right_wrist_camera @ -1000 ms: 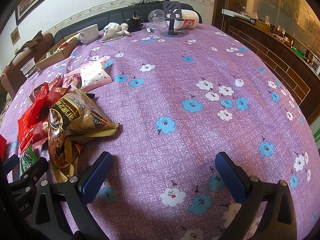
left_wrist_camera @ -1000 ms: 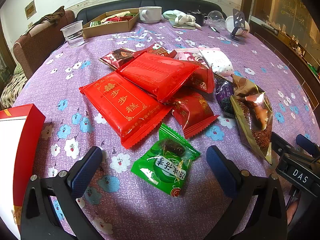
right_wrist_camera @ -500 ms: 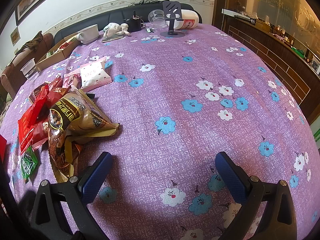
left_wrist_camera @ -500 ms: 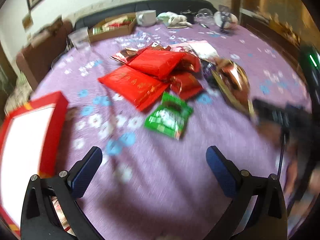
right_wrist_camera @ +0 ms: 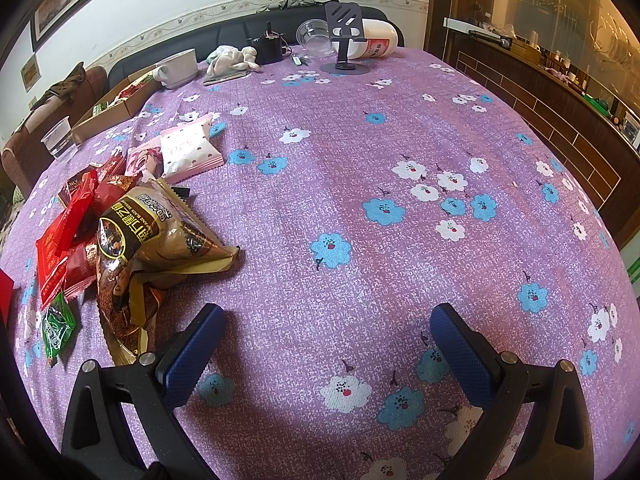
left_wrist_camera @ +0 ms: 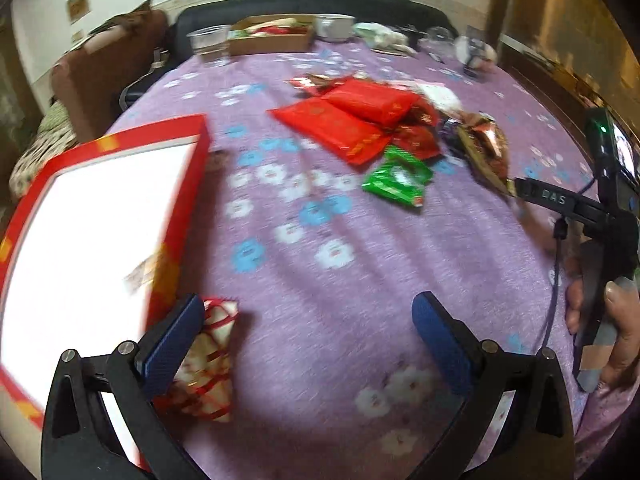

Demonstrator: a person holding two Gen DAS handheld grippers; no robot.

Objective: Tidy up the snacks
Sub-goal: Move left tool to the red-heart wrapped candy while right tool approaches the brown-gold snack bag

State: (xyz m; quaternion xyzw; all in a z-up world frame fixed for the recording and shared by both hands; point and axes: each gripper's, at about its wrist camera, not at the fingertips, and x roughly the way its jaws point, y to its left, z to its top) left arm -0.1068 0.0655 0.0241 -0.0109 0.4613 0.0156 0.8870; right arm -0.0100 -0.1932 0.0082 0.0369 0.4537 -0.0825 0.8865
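The left gripper [left_wrist_camera: 308, 334] hangs wide apart and empty over the purple flowered bench [left_wrist_camera: 332, 312], with a red-edged white box [left_wrist_camera: 92, 232] on its left and a red-and-white checked snack packet [left_wrist_camera: 212, 364] just beside that box, under the left finger. Beyond the box lies the snack heap: two big red packets [left_wrist_camera: 344, 124], a green packet [left_wrist_camera: 398, 178] at the heap's near edge and a gold-brown bag [left_wrist_camera: 486, 148] on its right. The right gripper [right_wrist_camera: 326, 342] is also spread wide with nothing between its fingers, over bare cloth right of the gold-brown bag [right_wrist_camera: 156, 240], held by a hand [left_wrist_camera: 618, 328].
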